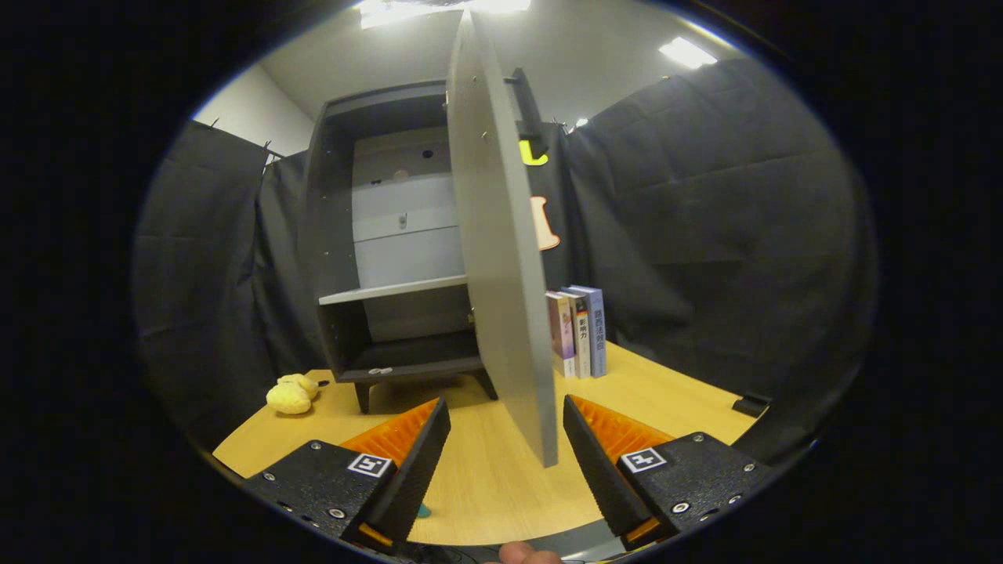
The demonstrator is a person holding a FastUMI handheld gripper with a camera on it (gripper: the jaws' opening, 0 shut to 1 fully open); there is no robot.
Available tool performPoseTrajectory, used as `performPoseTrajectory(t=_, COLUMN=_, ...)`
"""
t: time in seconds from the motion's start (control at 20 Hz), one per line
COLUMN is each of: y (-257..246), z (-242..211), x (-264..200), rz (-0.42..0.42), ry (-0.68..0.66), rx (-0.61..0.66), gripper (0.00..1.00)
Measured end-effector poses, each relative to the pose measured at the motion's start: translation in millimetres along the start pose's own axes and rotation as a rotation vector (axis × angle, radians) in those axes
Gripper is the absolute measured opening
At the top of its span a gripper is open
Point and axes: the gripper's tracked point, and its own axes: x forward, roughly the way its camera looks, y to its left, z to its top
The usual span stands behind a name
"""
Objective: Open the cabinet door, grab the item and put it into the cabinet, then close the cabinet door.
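The gripper (507, 423) points level at the cabinet (392, 258), fingers apart; the upright door (497, 258) stands edge-on, seemingly between them.

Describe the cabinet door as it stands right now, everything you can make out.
The cabinet door is a flat grey panel, swung wide open and seen nearly edge-on, upright. A dark bar handle sits near its top on the outer face. Its lower free corner hangs above the wooden table, between the open gripper fingers; neither finger clearly touches it. Its far edge meets the dark cabinet.
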Motion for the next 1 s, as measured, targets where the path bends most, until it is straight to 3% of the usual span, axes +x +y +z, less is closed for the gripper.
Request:
performPoseTrajectory(t=0.4, y=100.4, z=-89.1, x=23.0, rz=0.151, ry=0.037, rx=-0.031, gripper=0.91)
performPoseTrajectory(t=0.7, y=108.9, z=-160.5, x=36.5, rz=0.116, ry=0.045, rx=-0.057, gripper=0.92)
performPoseTrajectory(t=0.85, y=113.2, z=-220.1, x=40.5, rz=0.135, ry=0.171, rx=-0.098, gripper=0.91)
performPoseTrajectory(t=1.0, y=109.0, z=-221.1, x=45.2, rz=0.107, ry=0.153, rx=-0.124, gripper=0.91)
